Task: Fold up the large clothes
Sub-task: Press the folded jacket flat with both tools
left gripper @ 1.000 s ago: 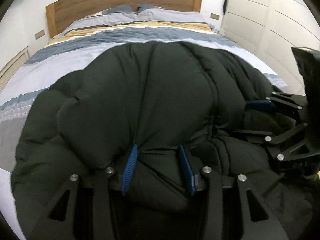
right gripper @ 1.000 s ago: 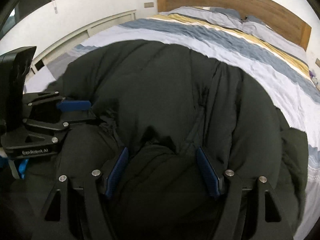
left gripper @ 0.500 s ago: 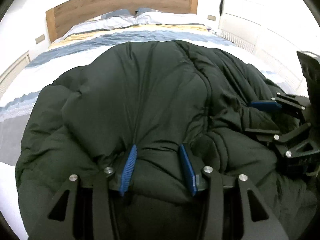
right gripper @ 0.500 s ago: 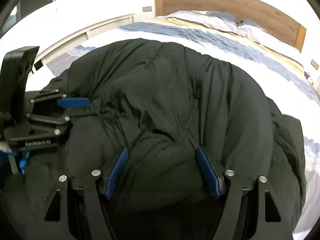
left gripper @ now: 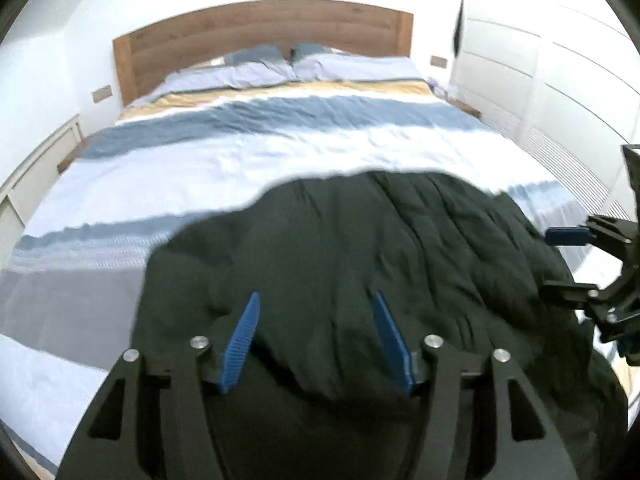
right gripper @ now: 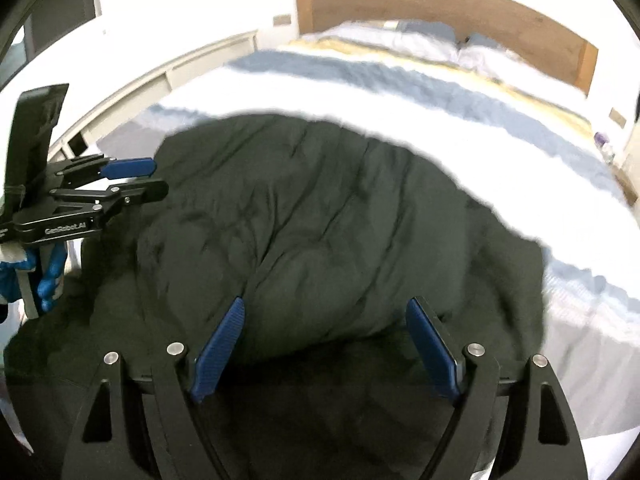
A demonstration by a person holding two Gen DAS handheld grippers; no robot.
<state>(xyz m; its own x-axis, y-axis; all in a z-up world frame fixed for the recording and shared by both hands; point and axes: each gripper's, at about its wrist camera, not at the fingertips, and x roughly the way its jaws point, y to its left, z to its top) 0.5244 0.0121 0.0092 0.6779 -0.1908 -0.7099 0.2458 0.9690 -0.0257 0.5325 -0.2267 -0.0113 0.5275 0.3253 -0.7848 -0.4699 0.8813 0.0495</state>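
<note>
A dark green puffy jacket [left gripper: 360, 240] lies bunched in a thick folded heap on the near part of the bed, also seen in the right wrist view [right gripper: 320, 208]. My left gripper [left gripper: 315, 296] hovers over its near edge. Its jaws are opening, and the blue pads [left gripper: 244, 340] stand apart from the fabric. My right gripper [right gripper: 326, 300] hangs above the jacket's near fold. Its jaws are opening too, with nothing pressed between the pads. Each gripper shows in the other's view: the right one [left gripper: 560, 262] at the right edge, the left one [right gripper: 152, 178] at the left edge.
The bed [left gripper: 200, 160] has a striped blue, white and yellow cover, two pillows [left gripper: 288, 68] and a wooden headboard [left gripper: 260, 28]. White wardrobe doors [left gripper: 540, 80] stand to its right. A low white cabinet [right gripper: 160, 80] runs along the left. A blue-gloved hand [right gripper: 48, 276] holds the left gripper.
Both grippers have let go of the jacket, spread their jaws wider and risen away from it. The jacket has dropped back onto the bed and looks lower and flatter.
</note>
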